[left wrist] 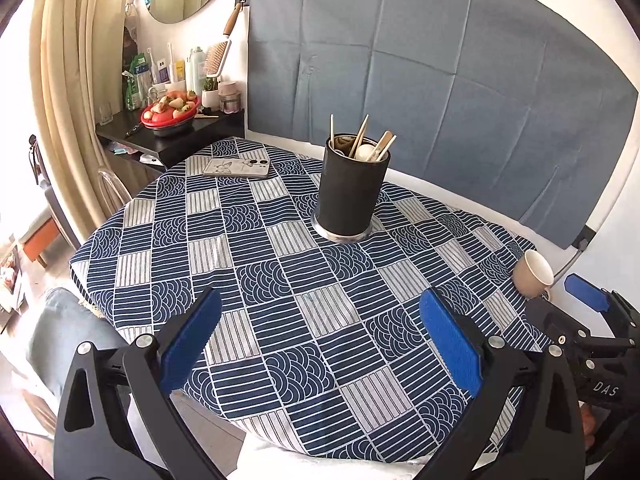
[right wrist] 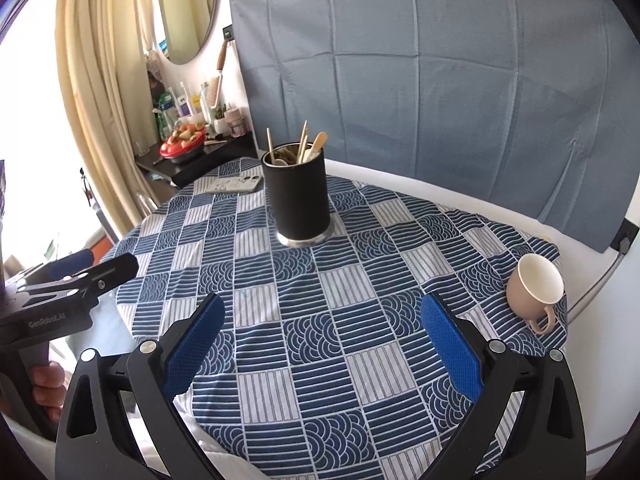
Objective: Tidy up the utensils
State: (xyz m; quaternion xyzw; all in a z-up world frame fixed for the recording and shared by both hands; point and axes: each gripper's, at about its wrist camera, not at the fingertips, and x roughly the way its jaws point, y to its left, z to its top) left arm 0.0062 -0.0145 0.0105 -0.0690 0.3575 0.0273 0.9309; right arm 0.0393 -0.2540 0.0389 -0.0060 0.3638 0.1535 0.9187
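Both tools, left (left wrist: 320, 344) and right (right wrist: 322, 340), gape empty; utensil holder (right wrist: 298, 196) stands upright dead ahead, slightly nearer the right.

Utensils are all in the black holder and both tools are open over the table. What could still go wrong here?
The beige cup lies on its side near the table edge, beside the right tool; a careless sweep could knock it off. The tall black holder stands on a soft, wrinkled tablecloth, so a nudge might tip it. The phone also rests near the far edge.
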